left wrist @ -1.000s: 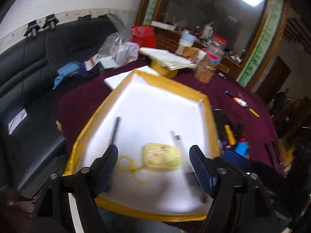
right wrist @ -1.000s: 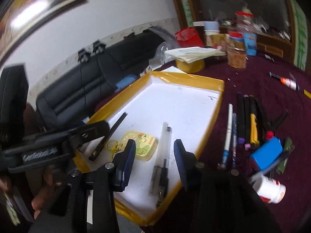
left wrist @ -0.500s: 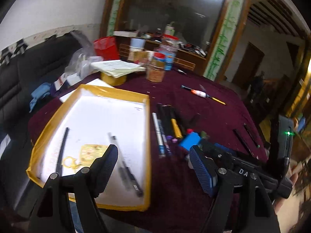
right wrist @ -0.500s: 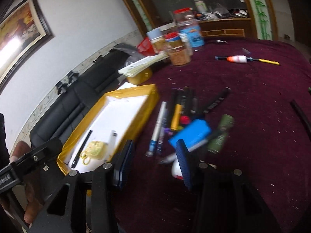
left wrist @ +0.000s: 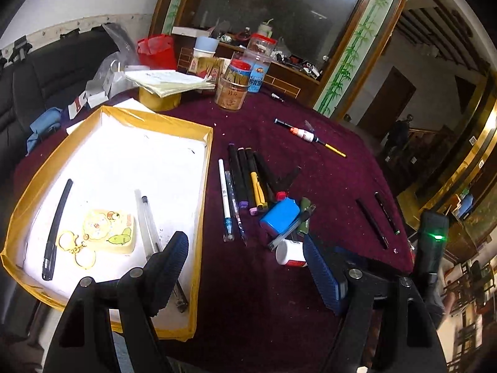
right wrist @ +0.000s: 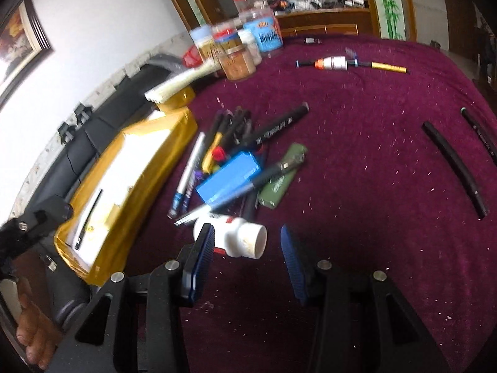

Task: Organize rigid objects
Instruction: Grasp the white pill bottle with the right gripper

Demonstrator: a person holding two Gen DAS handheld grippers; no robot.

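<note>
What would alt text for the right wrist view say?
The open right hand-held gripper hovers over a maroon tablecloth, its fingers on either side of a white bottle lying on its side. Beyond lie a pile of pens, a blue box and a yellow tray.

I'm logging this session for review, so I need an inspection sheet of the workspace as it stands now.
Surface: maroon cloth table, flecked with pale specks.
Job's things: yellow-rimmed tray holds a black pen, cartoon keychain and clear pens. A pile of markers, blue box, green case and white bottle lies on the cloth beside it.
Clutter: jars, papers, red bag at the far edge; two dark pens apart to the right.
Grippers: left tool open, empty; right tool open around the bottle's mouth end, not clamped.
Cables: nothing seen.
Surroundings: black sofa, mirror.
</note>
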